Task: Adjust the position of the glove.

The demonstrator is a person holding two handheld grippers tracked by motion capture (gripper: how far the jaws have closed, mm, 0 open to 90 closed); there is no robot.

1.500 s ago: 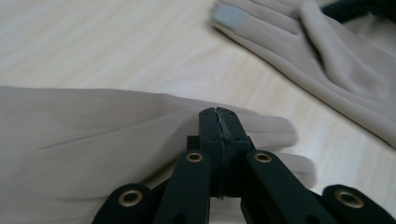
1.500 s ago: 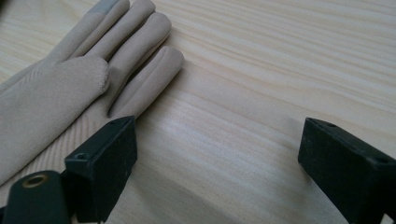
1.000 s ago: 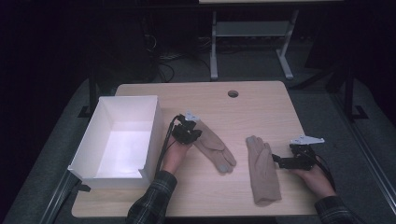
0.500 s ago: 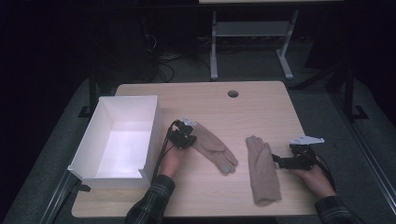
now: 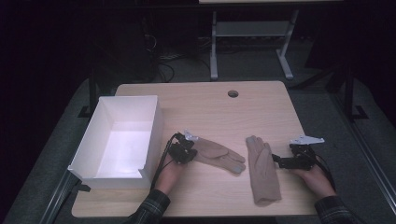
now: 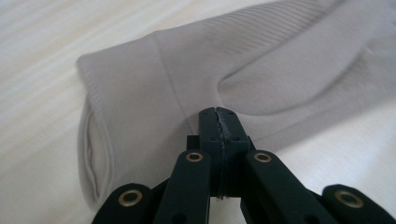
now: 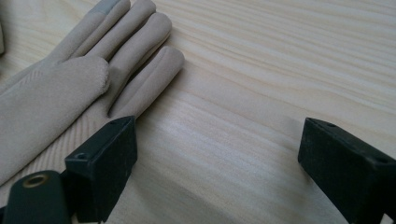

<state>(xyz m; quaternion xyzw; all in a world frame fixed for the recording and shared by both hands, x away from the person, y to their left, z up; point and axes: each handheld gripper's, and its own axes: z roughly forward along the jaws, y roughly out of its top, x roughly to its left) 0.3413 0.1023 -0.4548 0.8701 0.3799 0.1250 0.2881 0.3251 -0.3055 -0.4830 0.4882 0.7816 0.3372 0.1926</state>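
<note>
High view had the left gripper (image 5: pixel 187 153) pinched on the left glove (image 5: pixel 217 154) cuff at lower centre, beside the white box (image 5: pixel 122 137), right gripper (image 5: pixel 279 162) spread by the right glove (image 5: pixel 262 170); next likely drag boxward.

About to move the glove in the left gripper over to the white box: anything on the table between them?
Nothing visible. The left gripper holds the glove beside the white box; only bare table lies between.
</note>
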